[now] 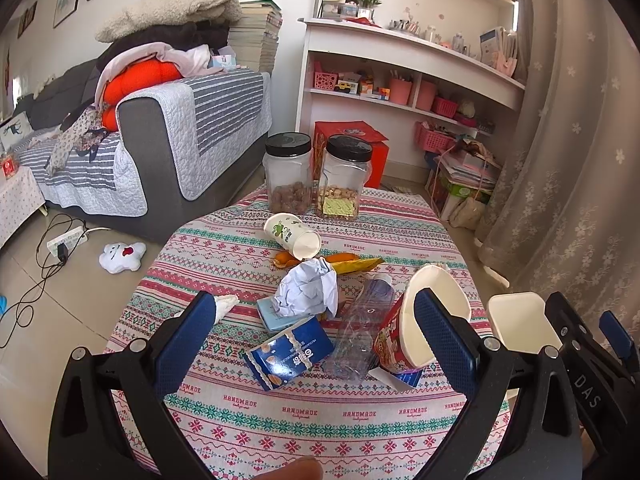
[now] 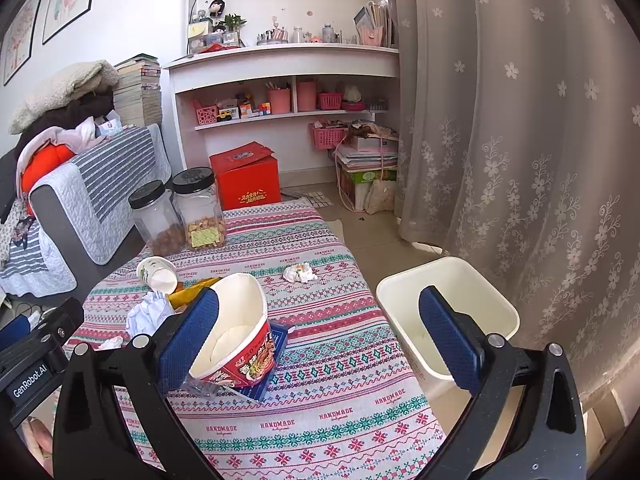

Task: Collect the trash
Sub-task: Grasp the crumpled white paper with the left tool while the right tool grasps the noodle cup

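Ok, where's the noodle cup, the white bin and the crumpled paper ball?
noodle cup (image 2: pixel 236 332), right wrist view, inner white wall.
white bin (image 2: pixel 404 284), right wrist view, near rim.
crumpled paper ball (image 1: pixel 308 288), left wrist view, its middle.

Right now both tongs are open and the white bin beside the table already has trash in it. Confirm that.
Not quite. Both the left tongs and the right tongs are open, but the white bin beside the table looks empty inside, as the right wrist view shows.

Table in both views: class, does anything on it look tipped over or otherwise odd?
Yes. The paper cup lies on its side near the jars, and the noodle tub leans tilted on the litter beside the crushed plastic bottle.
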### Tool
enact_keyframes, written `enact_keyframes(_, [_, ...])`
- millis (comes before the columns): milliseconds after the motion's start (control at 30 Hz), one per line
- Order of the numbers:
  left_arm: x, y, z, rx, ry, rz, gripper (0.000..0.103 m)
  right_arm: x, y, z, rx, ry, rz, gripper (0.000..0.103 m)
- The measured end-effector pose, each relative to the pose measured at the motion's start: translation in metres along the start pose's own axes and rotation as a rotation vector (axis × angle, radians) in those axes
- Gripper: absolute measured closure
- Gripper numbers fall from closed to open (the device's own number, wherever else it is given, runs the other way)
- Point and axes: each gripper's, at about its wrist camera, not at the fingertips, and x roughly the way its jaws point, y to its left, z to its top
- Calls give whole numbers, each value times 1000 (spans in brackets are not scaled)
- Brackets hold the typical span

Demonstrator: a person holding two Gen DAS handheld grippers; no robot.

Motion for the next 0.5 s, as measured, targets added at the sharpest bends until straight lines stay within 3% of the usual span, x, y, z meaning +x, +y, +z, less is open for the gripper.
enact_keyframes(233, [4, 1, -1, -4, 18, 2, 7, 4, -2, 0, 25, 27, 23, 7])
enact_keyframes(367, [10, 12, 20, -26, 61, -44, 7, 24, -25, 16, 169, 166, 110, 7])
enact_keyframes(500, [10, 46, 67, -134, 24, -84, 7, 44, -44, 47, 316, 267, 178, 7])
